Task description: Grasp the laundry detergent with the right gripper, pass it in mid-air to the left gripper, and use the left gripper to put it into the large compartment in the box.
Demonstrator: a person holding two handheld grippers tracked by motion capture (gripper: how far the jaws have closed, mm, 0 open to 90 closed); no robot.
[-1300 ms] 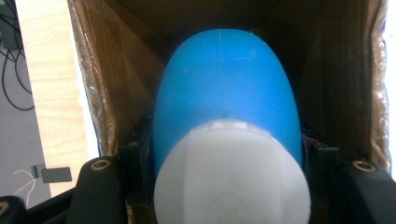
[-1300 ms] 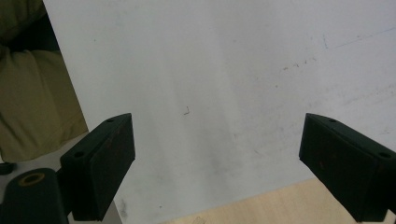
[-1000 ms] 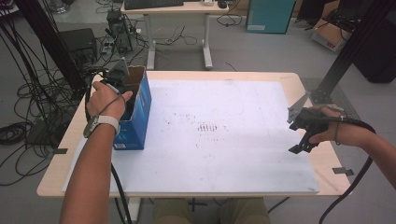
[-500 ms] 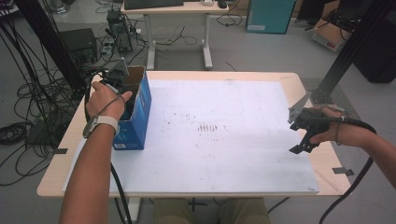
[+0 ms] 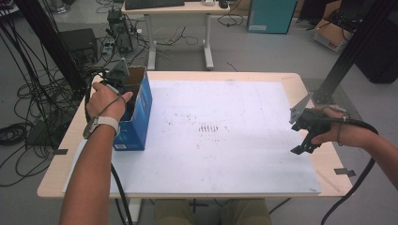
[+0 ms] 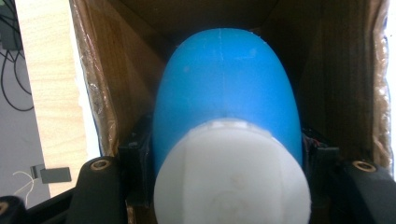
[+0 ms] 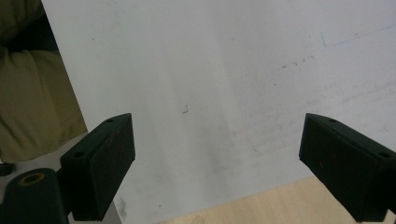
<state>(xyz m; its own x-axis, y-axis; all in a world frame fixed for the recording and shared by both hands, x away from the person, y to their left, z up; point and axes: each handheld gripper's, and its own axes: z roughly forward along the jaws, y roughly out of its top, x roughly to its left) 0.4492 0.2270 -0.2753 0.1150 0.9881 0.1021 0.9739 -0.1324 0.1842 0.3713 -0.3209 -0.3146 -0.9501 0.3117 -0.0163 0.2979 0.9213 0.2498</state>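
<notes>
My left gripper point(image 5: 123, 89) reaches down into the blue box point(image 5: 141, 117), so from the high view its jaws and whatever they hold are hidden behind my left hand point(image 5: 107, 101) and the box wall. In the left gripper view the blue bottle point(image 6: 226, 88) with its white cap point(image 6: 231, 175) sits so close that the cap is blurred and cut off by the bottom edge, and the bottle covers the inner faces of my jaws and the floor of the box. In the right gripper view, both jaws run off the lower edge.
</notes>
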